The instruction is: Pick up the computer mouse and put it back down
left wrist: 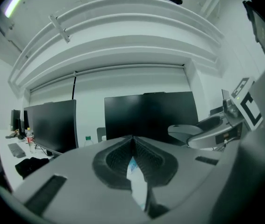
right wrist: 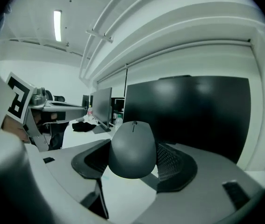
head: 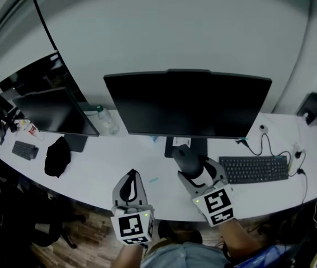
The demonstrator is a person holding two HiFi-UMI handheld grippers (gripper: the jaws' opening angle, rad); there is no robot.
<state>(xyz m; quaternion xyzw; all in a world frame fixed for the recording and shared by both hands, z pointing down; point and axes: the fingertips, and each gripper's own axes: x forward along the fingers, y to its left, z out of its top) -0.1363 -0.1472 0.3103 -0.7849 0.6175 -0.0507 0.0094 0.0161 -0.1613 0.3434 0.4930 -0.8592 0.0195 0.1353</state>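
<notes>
A dark grey computer mouse point(head: 184, 156) hangs in the air above the white desk point(head: 91, 175), in front of the big monitor's stand. My right gripper point(head: 190, 164) is shut on it. In the right gripper view the mouse point(right wrist: 133, 148) fills the gap between the two black pads, its wheel end pointing away from the camera. My left gripper point(head: 131, 175) hovers to the left over the desk's front edge. Its jaws meet at the tip in the left gripper view point(left wrist: 133, 139), with nothing between them.
A large dark monitor point(head: 187, 102) stands at the middle of the desk, a black keyboard point(head: 253, 168) to its right with cables point(head: 270, 145) behind. On the left are a second monitor point(head: 55, 111), a bottle point(head: 107, 120), a black bundle point(head: 57, 156) and a small keyboard point(head: 25, 149).
</notes>
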